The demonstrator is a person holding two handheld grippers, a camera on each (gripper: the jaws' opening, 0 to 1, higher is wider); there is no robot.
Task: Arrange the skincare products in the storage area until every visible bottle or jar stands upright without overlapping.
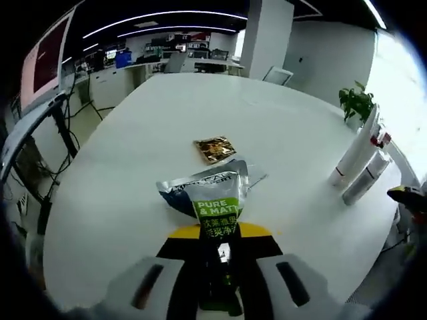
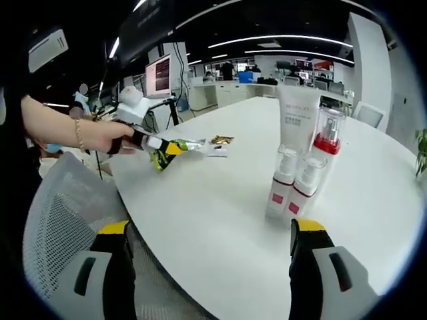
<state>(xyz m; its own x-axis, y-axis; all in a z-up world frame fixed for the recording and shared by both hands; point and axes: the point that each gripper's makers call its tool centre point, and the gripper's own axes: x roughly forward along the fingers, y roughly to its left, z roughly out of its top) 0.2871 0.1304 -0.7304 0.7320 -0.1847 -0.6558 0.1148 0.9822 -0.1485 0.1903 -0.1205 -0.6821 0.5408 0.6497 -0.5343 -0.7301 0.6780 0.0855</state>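
Silver sachet (image 1: 212, 200) sat low centre in the left gripper view, clamped in our left gripper (image 1: 220, 277). Our right gripper (image 2: 210, 257) gaped wide on nothing; its view showed four upright bottles (image 2: 303, 167) at centre right on the white table (image 2: 220, 220).

A: We see ceiling light strips (image 1: 167, 15) glowing against a dark ceiling, and the white desk (image 1: 267, 127) reads bright and evenly lit.

B: We also see daylight blowing out the window side, and fisheye bending at the edges.

A pouch (image 1: 210, 197) is lying on the near part of the table (image 1: 133, 147). A small packet (image 1: 214, 149) is lying just behind it. Bottles (image 1: 365, 175) are standing far right.
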